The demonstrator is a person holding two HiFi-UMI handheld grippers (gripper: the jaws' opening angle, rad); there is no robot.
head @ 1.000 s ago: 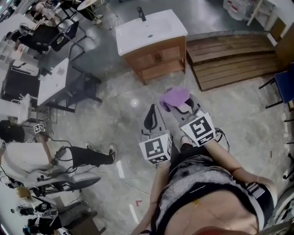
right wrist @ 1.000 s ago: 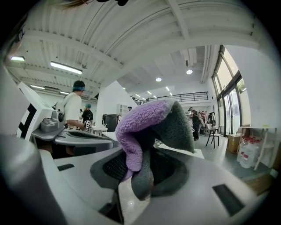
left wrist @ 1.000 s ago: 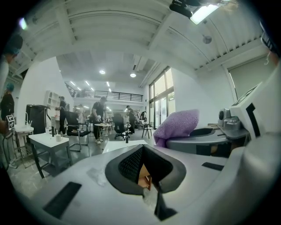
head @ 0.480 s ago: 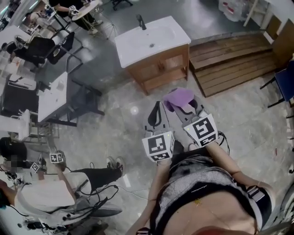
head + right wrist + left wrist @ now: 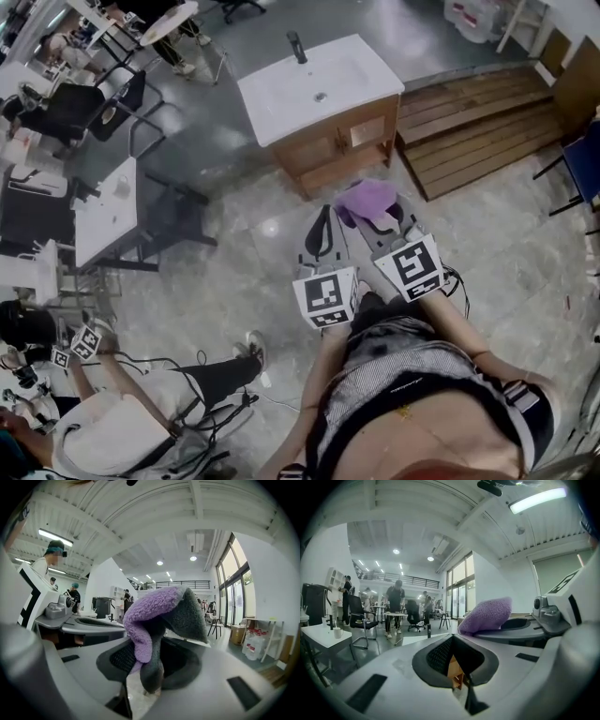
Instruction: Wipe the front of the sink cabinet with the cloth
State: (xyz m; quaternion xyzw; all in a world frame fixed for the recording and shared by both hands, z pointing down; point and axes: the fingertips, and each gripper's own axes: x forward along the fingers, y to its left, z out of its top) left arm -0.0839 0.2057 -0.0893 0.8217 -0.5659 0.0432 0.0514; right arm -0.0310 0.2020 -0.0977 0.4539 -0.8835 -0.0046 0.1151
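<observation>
Right tongs [image 5: 149, 683] around purple cloth [image 5: 145, 611]; left tongs [image 5: 462, 683] together, empty

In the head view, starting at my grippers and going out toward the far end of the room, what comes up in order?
The right gripper, shut on the purple cloth → wooden cabinet front → white sink basin → black faucet.

The cloth [image 5: 366, 199] was lilac purple on one face and dark grey on the other. The left gripper [image 5: 323, 214] and the right gripper [image 5: 380, 220] were pale grey with black pads, each bearing a cube of black-and-white square markers. Farther off, the sink [image 5: 281, 89] was white above a warm brown wooden cabinet [image 5: 352, 139]. The floor [image 5: 234, 281] was mottled grey, and the chair [image 5: 586, 161] at the right was blue.
</observation>
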